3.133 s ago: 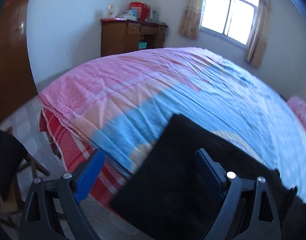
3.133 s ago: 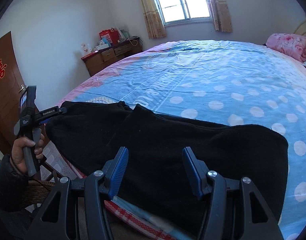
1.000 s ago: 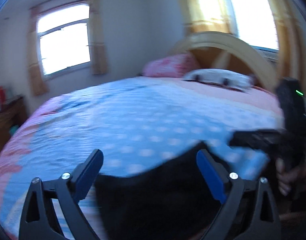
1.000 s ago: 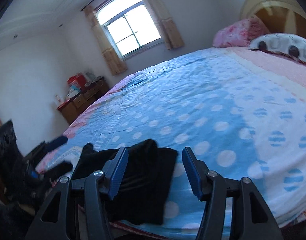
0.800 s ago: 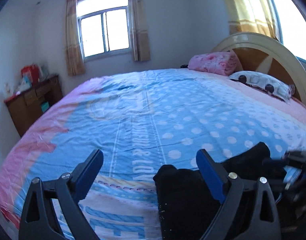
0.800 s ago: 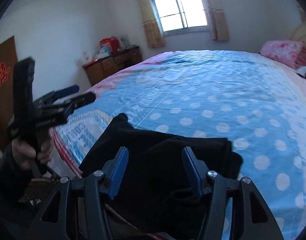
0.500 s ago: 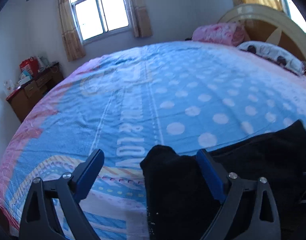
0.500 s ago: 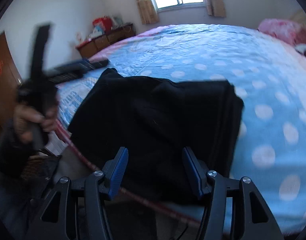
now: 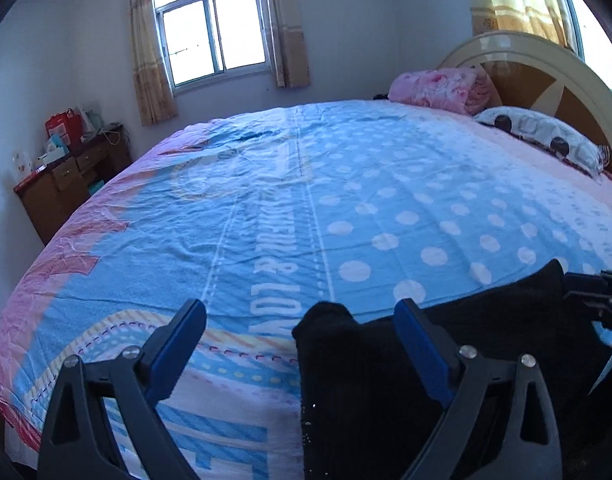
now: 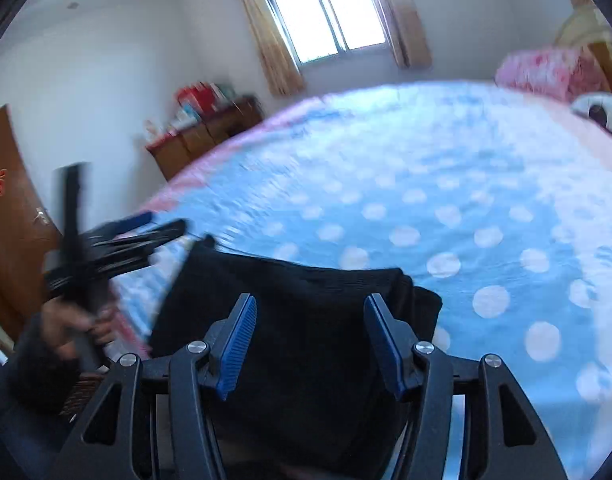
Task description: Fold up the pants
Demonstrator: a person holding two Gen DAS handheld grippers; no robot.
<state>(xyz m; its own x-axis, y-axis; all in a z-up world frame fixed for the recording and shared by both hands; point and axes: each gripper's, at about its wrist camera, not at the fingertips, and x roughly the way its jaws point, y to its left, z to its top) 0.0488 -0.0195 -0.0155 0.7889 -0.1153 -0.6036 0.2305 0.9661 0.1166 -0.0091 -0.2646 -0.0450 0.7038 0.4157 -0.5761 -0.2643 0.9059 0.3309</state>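
The black pants [image 9: 385, 380] lie folded in a compact stack at the near edge of the bed [image 9: 286, 208], on a blue dotted cover. My left gripper [image 9: 300, 316] hangs open above the stack's left end, one pad over the pants and the other over the bare cover. In the right wrist view the pants [image 10: 306, 280] lie under my right gripper [image 10: 309, 312], which is open with both pads above the cloth. The left gripper [image 10: 118, 240] shows blurred at the stack's left, held by a hand [image 10: 66, 320]. Part of the right gripper [image 9: 593, 296] shows at the pants' right end.
A pink folded blanket [image 9: 437, 88], a dotted pillow [image 9: 541, 136] and a curved headboard [image 9: 545, 68] are at the far right. A wooden cabinet [image 9: 70, 176] with clutter stands by the wall under the window [image 9: 214, 36]. A brown door [image 10: 6, 208] is at the left.
The pants, spread long earlier, now lie as a short stack. Both views have swung and dipped toward it over the last second. Both grippers stayed open.
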